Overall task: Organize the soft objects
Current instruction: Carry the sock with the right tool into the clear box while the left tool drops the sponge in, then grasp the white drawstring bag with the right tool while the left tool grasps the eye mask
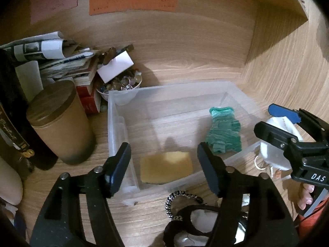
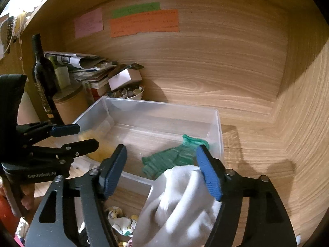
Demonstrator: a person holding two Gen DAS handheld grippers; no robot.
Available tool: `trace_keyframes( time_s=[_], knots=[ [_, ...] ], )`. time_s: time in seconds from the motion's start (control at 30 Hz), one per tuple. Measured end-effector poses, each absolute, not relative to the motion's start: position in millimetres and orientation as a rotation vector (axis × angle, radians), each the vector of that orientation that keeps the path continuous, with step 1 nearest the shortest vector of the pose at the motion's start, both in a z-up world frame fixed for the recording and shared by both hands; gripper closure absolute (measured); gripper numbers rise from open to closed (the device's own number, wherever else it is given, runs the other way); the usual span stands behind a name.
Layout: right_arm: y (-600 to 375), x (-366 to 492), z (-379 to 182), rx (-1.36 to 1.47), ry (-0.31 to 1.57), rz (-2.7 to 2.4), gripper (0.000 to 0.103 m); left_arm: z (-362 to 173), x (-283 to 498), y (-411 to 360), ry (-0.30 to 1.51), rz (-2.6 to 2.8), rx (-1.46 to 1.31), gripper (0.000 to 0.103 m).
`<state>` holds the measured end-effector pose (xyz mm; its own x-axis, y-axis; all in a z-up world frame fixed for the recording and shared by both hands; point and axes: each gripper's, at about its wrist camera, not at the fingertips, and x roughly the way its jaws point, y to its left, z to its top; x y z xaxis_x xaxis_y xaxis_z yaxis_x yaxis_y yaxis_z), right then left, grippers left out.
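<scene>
A clear plastic bin (image 1: 115, 111) (image 2: 218, 127) stands on the wooden desk. Inside lie a yellow sponge (image 1: 166, 167) (image 2: 100, 150) at the near left and a green knitted cloth (image 1: 223, 132) (image 2: 172, 158) at the right. My left gripper (image 1: 164, 168) is open and empty, hovering over the bin's near edge above the sponge. My right gripper (image 2: 162, 173) (image 1: 281, 121) is open at the bin's right near corner, with a white cloth (image 2: 181, 201) (image 1: 273, 148) draped between its fingers against the right finger.
A brown cylinder tin (image 1: 59, 123), a dark bottle (image 2: 43, 76), stacked papers (image 1: 51, 57) and a bowl of stones (image 1: 121, 84) crowd the back left. A patterned cloth (image 2: 121, 222) and a black-white cord (image 1: 174, 201) lie on the desk in front of the bin. Wooden walls enclose the back and right.
</scene>
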<state>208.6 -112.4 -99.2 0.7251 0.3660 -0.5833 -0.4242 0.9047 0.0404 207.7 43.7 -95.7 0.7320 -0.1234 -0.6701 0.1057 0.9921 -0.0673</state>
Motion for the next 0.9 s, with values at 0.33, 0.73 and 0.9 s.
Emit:
trace_keyframes(
  time_s=[0.33, 0.73, 0.9],
  knots=[
    [-139, 179, -79, -0.059, 0.542, 0.424, 0.022, -66, 159, 55, 0.631, -0.103, -0.045, 0.004],
    [-157, 153, -110, -0.065, 0.62, 0.41, 0.021, -112, 126, 47, 0.751, -0.135, -0.02, 0.004],
    [-155, 155, -136, -0.061, 0.695, 0.419, 0.022, -139, 127, 45, 0.833, -0.161, -0.04, 0.008]
  ],
)
